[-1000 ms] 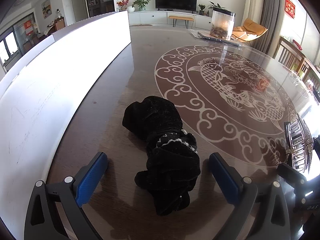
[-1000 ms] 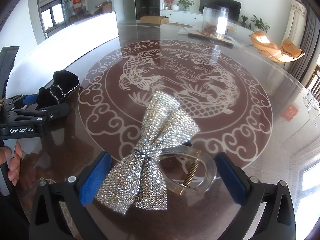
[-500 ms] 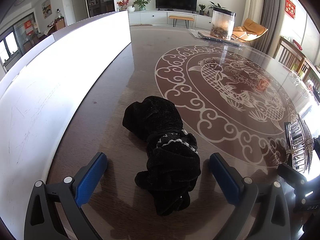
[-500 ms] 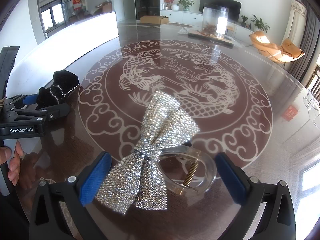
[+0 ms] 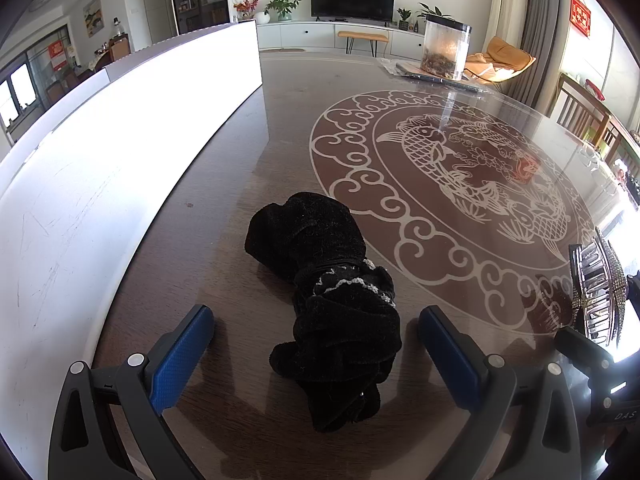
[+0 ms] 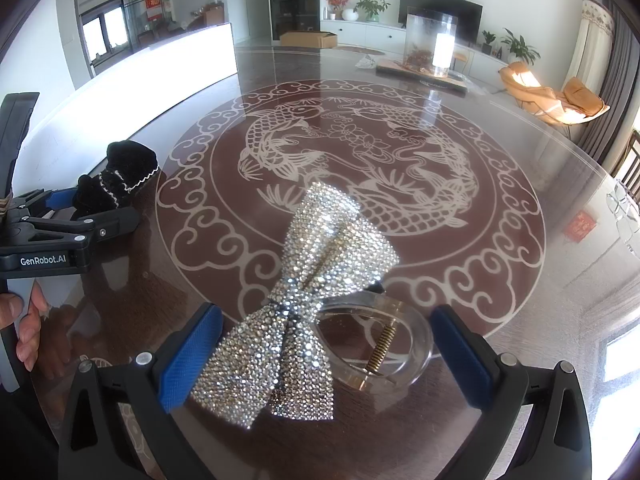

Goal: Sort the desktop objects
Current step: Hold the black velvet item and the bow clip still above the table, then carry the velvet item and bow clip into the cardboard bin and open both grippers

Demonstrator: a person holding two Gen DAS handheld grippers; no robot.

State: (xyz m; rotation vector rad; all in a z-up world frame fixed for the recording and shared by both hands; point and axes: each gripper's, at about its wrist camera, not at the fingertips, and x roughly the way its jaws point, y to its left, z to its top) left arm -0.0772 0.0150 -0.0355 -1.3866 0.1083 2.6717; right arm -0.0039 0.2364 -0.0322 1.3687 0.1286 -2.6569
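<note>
The left gripper (image 5: 316, 356) is standing wide, its blue pads flanking a black velvet hair bow (image 5: 332, 300) that is lying just outside the table's (image 5: 248, 160) fish medallion (image 5: 460, 176), beside its scrolled border. The right gripper (image 6: 326, 354) is likewise gaping, straddling a rhinestone bow hair claw (image 6: 304, 292) that is resting on the medallion's near rim.

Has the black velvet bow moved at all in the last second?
No. The black velvet bow lies in the same spot beside the table's cloud border, between the open left gripper fingers.
</note>
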